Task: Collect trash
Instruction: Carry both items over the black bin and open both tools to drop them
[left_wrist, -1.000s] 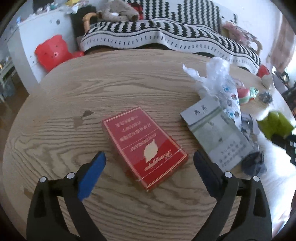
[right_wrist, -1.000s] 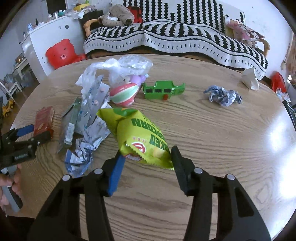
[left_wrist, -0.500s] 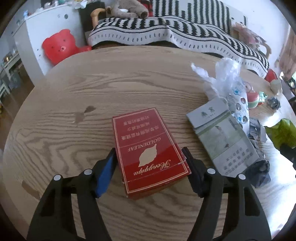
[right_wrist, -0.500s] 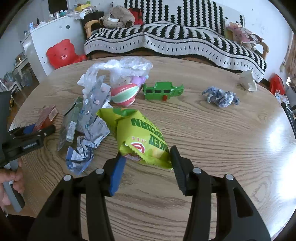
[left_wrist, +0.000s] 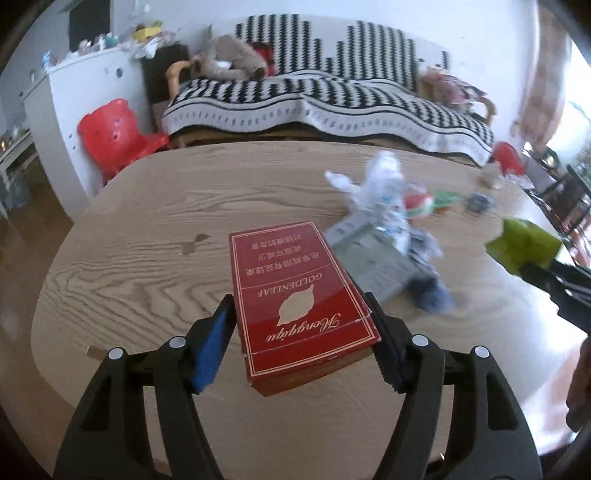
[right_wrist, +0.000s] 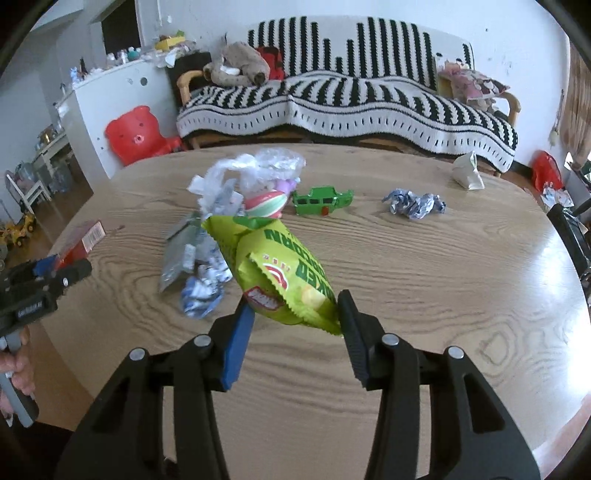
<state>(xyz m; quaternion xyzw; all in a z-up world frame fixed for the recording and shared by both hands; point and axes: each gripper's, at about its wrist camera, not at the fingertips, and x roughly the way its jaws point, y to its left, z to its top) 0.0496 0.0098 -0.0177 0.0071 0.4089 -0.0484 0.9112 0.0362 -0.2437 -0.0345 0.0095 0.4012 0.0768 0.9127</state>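
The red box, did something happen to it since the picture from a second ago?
Yes. The left gripper moved forward and closed its wide-open jaws onto the red box, then lifted it off the table; it now looks raised and tilted. The right gripper lifted its green snack bag a little. The crumpled wrappers and the green toy stayed put.
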